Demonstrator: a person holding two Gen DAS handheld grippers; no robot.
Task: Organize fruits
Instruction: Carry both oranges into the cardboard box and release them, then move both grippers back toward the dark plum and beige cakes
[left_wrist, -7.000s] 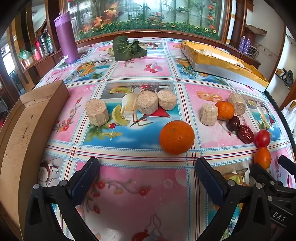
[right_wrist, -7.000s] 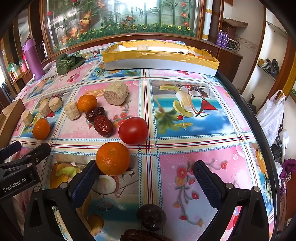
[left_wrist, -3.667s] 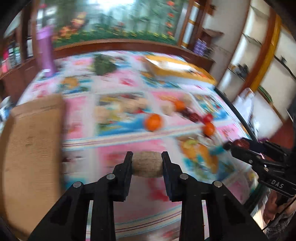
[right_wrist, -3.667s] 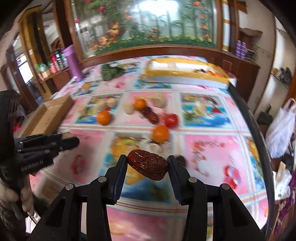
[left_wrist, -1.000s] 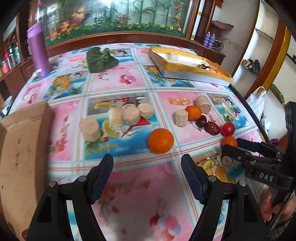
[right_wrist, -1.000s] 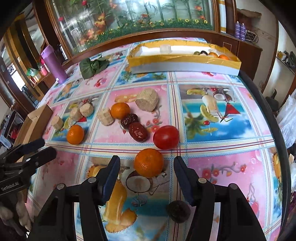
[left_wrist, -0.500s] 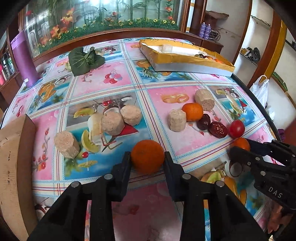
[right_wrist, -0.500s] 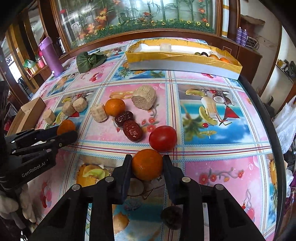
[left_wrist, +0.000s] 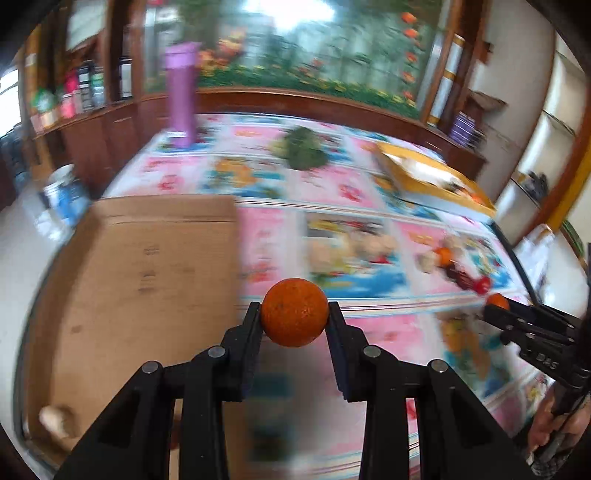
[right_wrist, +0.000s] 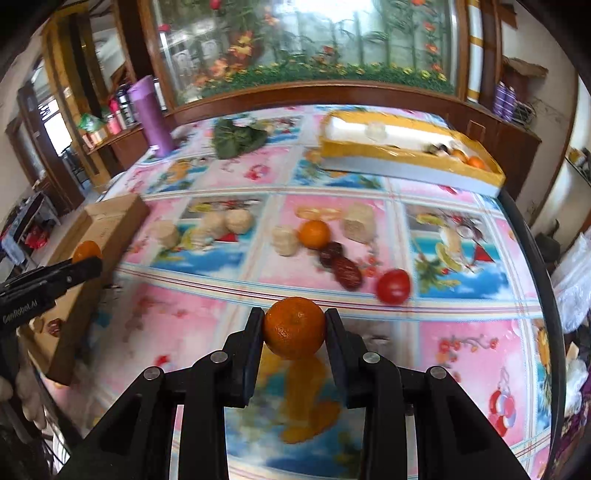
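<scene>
My left gripper (left_wrist: 294, 319) is shut on an orange (left_wrist: 294, 312) and holds it in the air beside the brown cardboard box (left_wrist: 144, 280) at the table's left. A beige roll (left_wrist: 55, 421) lies in the box. My right gripper (right_wrist: 294, 326) is shut on another orange (right_wrist: 294, 328), lifted above the front of the table. On the table remain a third orange (right_wrist: 314, 233), a red tomato (right_wrist: 393, 286), two dark dates (right_wrist: 341, 264) and several beige rolls (right_wrist: 221, 223). The left gripper with its orange also shows in the right wrist view (right_wrist: 86, 256).
A long yellow tray (right_wrist: 406, 157) with fruit in it stands at the back right. A purple bottle (right_wrist: 151, 114) and green leaves (right_wrist: 236, 138) stand at the back. The right gripper shows at the right of the left wrist view (left_wrist: 502, 314). The table's edge runs along the right.
Both grippers closed on their oranges and lifted them off the table. The left gripper swung left toward the cardboard box; its view is blurred by motion.
</scene>
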